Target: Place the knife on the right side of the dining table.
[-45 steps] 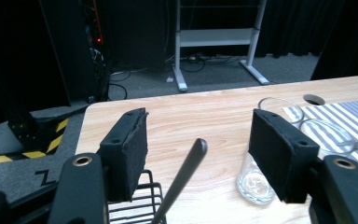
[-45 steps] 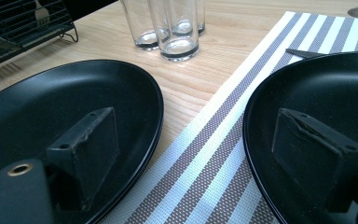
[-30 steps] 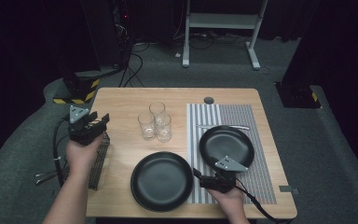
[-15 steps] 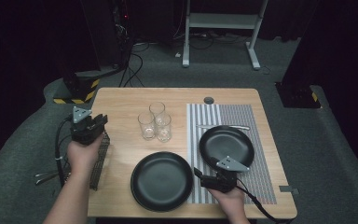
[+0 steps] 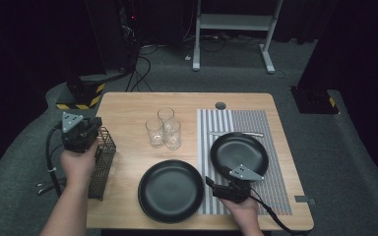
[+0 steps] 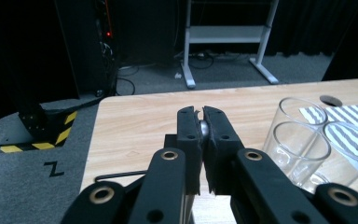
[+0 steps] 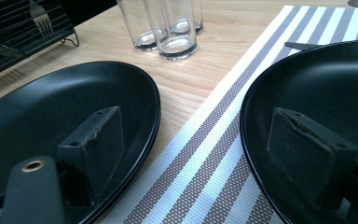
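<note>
My left gripper (image 5: 96,122) hovers over the far end of a black wire cutlery basket (image 5: 101,163) at the table's left edge. Its jaws have just been closing and now stand shut (image 6: 202,115) on the rounded end of a metal utensil (image 6: 204,129), most of which is hidden. My right gripper (image 5: 214,180) rests low at the front, open wide (image 7: 196,121). One jaw is over the left black plate (image 5: 171,191) (image 7: 37,107), the other over the right black plate (image 5: 238,153) (image 7: 331,84). Nothing is between its jaws.
Three empty glasses (image 5: 163,129) (image 6: 303,140) (image 7: 168,28) stand together mid-table. A striped placemat (image 5: 256,120) (image 7: 205,163) lies under the right plate, with a piece of cutlery (image 5: 236,133) behind that plate. A fork (image 7: 39,21) lies in the basket. Beyond the table, a table frame and cables stand on the floor.
The left gripper's jaws look narrower than a second ago, and that hand has shifted slightly. The right hand and both plates have stayed put.
</note>
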`<state>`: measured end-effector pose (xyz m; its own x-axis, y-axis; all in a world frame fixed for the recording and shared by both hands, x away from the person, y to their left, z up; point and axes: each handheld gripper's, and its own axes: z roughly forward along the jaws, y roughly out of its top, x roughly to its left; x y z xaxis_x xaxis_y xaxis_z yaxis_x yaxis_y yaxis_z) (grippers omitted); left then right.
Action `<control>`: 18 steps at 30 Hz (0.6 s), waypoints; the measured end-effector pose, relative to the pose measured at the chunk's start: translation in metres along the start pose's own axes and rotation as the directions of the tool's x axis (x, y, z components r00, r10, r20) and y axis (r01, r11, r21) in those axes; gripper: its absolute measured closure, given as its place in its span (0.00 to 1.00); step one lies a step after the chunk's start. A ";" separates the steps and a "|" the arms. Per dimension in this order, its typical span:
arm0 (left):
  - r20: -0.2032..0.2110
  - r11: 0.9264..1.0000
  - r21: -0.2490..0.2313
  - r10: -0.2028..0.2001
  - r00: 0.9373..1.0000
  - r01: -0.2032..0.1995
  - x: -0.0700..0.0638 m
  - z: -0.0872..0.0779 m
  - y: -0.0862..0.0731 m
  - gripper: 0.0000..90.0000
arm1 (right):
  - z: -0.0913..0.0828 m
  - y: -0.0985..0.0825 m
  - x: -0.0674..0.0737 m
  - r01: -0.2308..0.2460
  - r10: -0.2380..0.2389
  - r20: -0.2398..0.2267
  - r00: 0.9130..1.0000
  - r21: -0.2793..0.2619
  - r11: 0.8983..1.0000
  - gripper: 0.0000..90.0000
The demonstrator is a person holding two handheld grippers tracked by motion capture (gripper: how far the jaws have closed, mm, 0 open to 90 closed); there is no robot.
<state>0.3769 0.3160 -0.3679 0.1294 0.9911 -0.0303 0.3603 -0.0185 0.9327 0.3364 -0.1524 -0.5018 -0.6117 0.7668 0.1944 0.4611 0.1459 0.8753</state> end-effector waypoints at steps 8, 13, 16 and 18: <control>-0.012 0.999 -0.022 -0.024 1.000 0.024 0.010 -0.007 -0.006 0.96 | 0.001 -0.001 0.001 0.004 -0.004 0.003 1.000 0.001 1.000 0.21; -0.017 1.000 -0.025 -0.008 1.000 0.007 0.009 -0.008 -0.007 0.96 | 0.000 -0.001 0.000 0.002 -0.002 0.006 1.000 -0.001 1.000 0.22; -0.024 1.000 -0.029 -0.005 1.000 0.005 0.010 -0.007 -0.008 0.96 | 0.000 -0.001 0.000 0.001 -0.001 0.004 1.000 -0.001 1.000 0.22; -0.022 1.000 -0.029 -0.007 1.000 0.006 0.010 -0.007 -0.008 0.96 | 0.000 -0.001 0.001 0.000 0.000 0.003 1.000 -0.004 1.000 0.23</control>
<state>0.3691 0.3267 -0.3730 0.1064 0.9939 -0.0286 0.3339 -0.0086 0.9426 0.3354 -0.1523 -0.5029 -0.6096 0.7687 0.1935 0.4588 0.1431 0.8769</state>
